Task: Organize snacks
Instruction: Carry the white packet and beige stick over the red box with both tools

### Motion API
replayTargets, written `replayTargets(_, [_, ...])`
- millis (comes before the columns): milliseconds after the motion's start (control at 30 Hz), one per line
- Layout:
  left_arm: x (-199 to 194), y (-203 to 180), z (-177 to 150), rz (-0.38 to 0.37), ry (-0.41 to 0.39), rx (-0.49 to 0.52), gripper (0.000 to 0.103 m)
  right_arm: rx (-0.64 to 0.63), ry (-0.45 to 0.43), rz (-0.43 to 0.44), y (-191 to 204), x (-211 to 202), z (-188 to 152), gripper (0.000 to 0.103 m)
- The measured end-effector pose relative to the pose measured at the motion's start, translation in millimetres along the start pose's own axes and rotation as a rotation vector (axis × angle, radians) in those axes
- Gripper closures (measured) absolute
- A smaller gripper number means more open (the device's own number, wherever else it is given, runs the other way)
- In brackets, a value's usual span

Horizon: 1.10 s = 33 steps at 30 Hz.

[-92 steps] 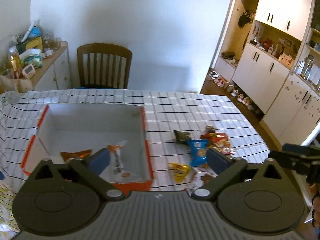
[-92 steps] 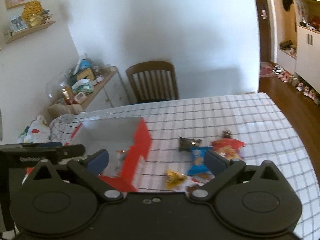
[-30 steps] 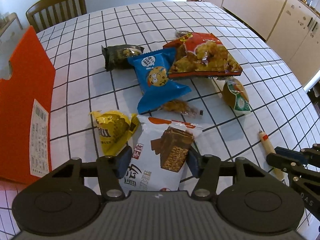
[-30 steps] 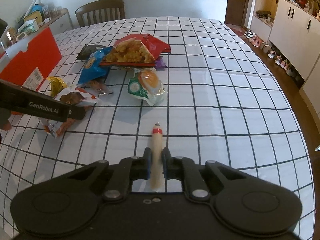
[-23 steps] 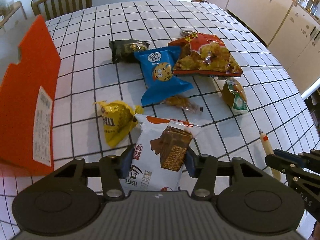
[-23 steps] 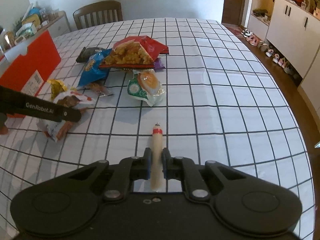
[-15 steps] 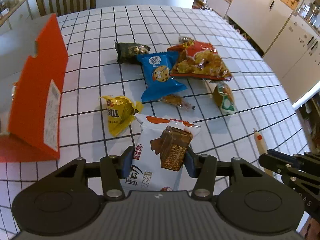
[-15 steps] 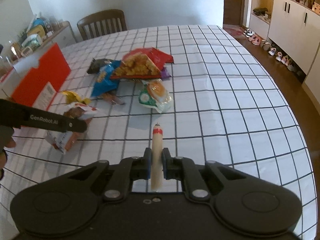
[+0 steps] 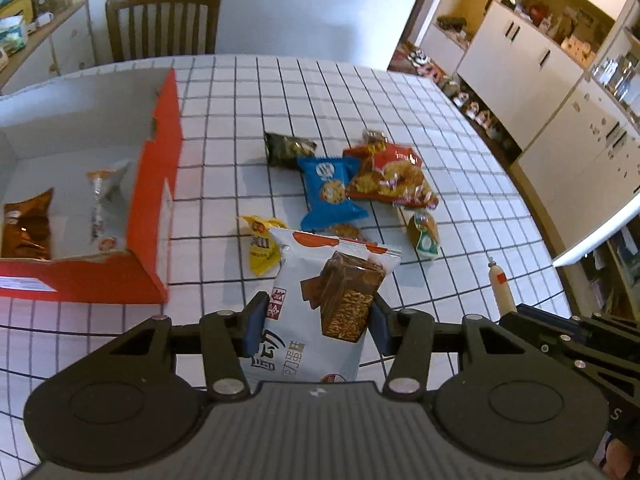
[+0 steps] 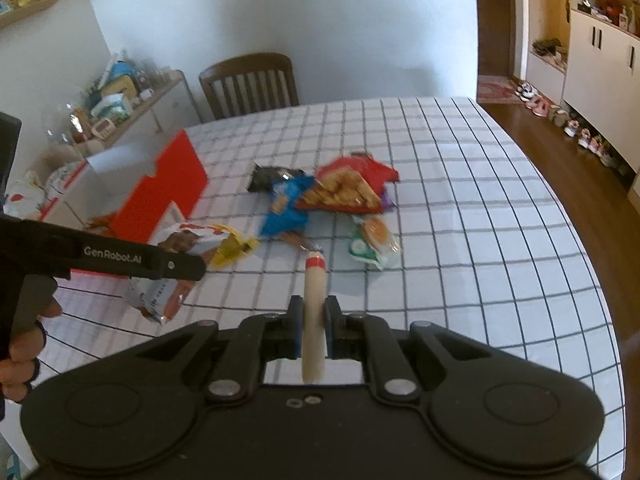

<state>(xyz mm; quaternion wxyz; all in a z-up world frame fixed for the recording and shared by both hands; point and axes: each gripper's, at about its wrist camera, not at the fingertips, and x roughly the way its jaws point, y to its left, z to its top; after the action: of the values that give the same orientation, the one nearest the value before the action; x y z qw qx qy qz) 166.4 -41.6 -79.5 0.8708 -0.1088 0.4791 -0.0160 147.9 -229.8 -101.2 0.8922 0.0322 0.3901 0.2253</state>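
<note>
White foil fills my left gripper [image 9: 316, 322]: its blue pads press both sides of the wafer packet [image 9: 320, 304], which hangs clear of the checked tablecloth [image 10: 460, 240]. My right gripper [image 10: 313, 332] is pinched nearly closed on the thin sausage stick [image 10: 314, 312], red band pointing away from me, also off the cloth.

Taking the orange box [image 9: 160, 184] as my landmark: it sits at the left of the table, its top open and its right wall standing tall with a notched upper edge. Inside it lie a brown packet [image 9: 28, 226] and a clear-wrapped snack [image 9: 100, 204], with bare floor between them and the walls. Just right of the box's near corner lies the yellow packet [image 9: 260, 244]. Farther right are the blue cookie pack [image 9: 328, 192] and the red chip bag [image 9: 390, 178], touching each other, with the dark packet [image 9: 286, 148] behind them and the green-and-white pouch [image 9: 426, 234] on the near side. Beyond the pile the cloth runs bare to the table's far and right edges. Past the box's far end stands a wooden chair [image 9: 164, 20].
</note>
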Motion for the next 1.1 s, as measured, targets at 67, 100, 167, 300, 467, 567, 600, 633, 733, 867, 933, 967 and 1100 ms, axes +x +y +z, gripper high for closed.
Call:
replayTargets(67, [-9, 5, 2, 0.0, -0.009, -0.007, 0.052, -0.002, -0.009, 0.018, 7, -4, 6, 0.094])
replayTargets(100, [-13, 7, 3, -0.003, -0.01, -0.012, 0.052, -0.006, -0.014, 0.028, 11, -6, 10, 0.094])
replayTargets(167, [-20, 14, 6, -0.005, -0.02, -0.024, 0.052, -0.012, -0.021, 0.044, 19, -10, 17, 0.094])
replayTargets(300, [-36, 24, 11, 0.001, -0.055, -0.029, 0.052, -0.031, -0.033, 0.078, 36, -12, 33, 0.094])
replayTargets(467, [-56, 45, 23, 0.016, -0.102, -0.053, 0.052, -0.069, -0.05, 0.113, 62, -10, 55, 0.094])
replayTargets(567, [-66, 61, 31, 0.031, -0.13, -0.064, 0.052, -0.093, -0.063, 0.136, 80, -7, 69, 0.094])
replayTargets(600, [-69, 67, 34, 0.036, -0.139, -0.071, 0.052, -0.101, -0.067, 0.142, 86, -5, 73, 0.094])
replayTargets(633, [-72, 73, 37, 0.041, -0.147, -0.077, 0.052, -0.105, -0.07, 0.148, 92, -4, 77, 0.094])
replayTargets(733, [-82, 93, 45, 0.065, -0.174, -0.094, 0.052, -0.12, -0.076, 0.168, 109, 1, 87, 0.094])
replayTargets(867, [-96, 121, 56, 0.099, -0.208, -0.112, 0.052, -0.144, -0.091, 0.18, 132, 8, 100, 0.094])
replayTargets(933, [-101, 135, 61, 0.119, -0.222, -0.117, 0.052, -0.15, -0.096, 0.187, 143, 13, 107, 0.094])
replayTargets(967, [-102, 141, 61, 0.126, -0.227, -0.121, 0.052, -0.153, -0.097, 0.189, 148, 15, 110, 0.094])
replayTargets(1100, [-106, 167, 72, 0.16, -0.239, -0.123, 0.052, -0.163, -0.1, 0.197, 170, 27, 122, 0.094])
